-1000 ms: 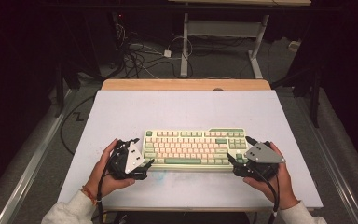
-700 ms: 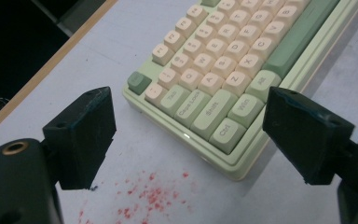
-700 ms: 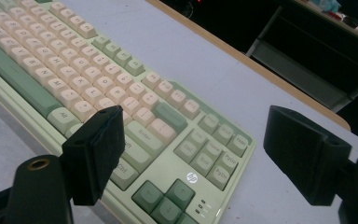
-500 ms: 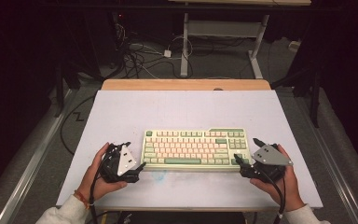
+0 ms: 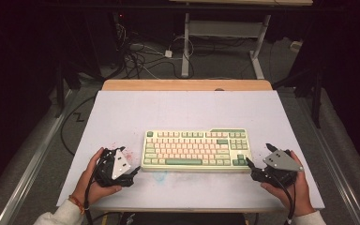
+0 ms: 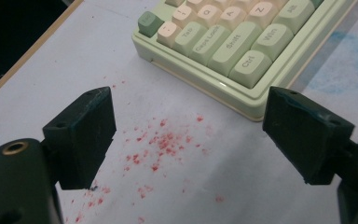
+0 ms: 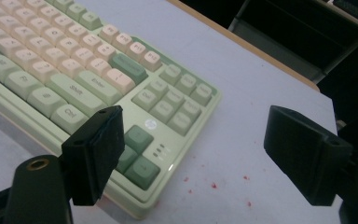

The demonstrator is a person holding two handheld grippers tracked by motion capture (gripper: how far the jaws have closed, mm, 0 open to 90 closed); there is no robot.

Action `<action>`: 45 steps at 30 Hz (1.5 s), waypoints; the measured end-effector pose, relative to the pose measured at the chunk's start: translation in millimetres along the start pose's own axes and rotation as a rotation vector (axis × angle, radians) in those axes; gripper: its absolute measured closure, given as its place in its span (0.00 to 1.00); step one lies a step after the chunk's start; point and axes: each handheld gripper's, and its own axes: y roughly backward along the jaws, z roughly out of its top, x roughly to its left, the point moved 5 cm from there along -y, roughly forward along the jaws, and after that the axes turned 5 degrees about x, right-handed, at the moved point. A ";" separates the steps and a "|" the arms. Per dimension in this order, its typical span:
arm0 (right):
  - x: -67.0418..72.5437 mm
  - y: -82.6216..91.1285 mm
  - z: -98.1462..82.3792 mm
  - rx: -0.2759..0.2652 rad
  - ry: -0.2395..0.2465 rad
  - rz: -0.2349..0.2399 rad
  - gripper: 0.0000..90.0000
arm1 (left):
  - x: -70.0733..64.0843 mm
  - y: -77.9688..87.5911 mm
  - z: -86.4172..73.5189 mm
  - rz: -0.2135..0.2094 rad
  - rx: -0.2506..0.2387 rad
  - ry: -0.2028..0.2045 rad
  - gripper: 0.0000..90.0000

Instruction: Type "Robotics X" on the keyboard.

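A pale green keyboard with cream and green keys lies flat near the front middle of the white table. My left gripper rests by the keyboard's front left corner, open, nothing between its jaws. My right gripper sits off the keyboard's front right corner, also open and empty. In the left gripper view the jaws frame red specks on the table. In the right gripper view the left jaw overlaps the keyboard's arrow keys.
Red speckles and a faint blue smear mark the table. A wooden strip edges the far side. Cables and a desk frame lie on the floor beyond.
Both grippers have drawn back toward the front edge and outward from the keyboard's ends. The keyboard has not moved.
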 end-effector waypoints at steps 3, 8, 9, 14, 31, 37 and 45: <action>-3.7 -0.3 -7.0 0.008 -0.013 -0.005 0.23 | 1.7 -3.6 -6.7 -0.004 0.027 -0.004 0.18; -8.9 -1.9 -19.1 0.021 -0.044 -0.011 0.23 | 3.8 -7.8 -19.6 -0.008 0.061 0.012 0.18; -9.3 -2.2 -21.8 0.029 -0.053 -0.012 0.23 | 4.6 -7.6 -21.7 -0.014 0.058 0.025 0.18; -10.0 -3.8 -34.3 0.045 -0.080 0.002 0.23 | 7.5 -6.0 -33.5 -0.026 0.059 0.058 0.18; -6.1 -5.1 -36.0 0.036 -0.083 0.025 0.20 | 5.0 0.1 -38.7 -0.041 0.026 0.092 0.18; -2.5 -4.2 -32.9 0.041 -0.058 0.008 0.20 | 6.0 2.8 -42.0 -0.032 0.027 0.090 0.18; -1.7 -2.4 -30.5 0.029 -0.055 0.007 0.20 | 8.3 5.0 -40.0 -0.024 0.007 0.101 0.18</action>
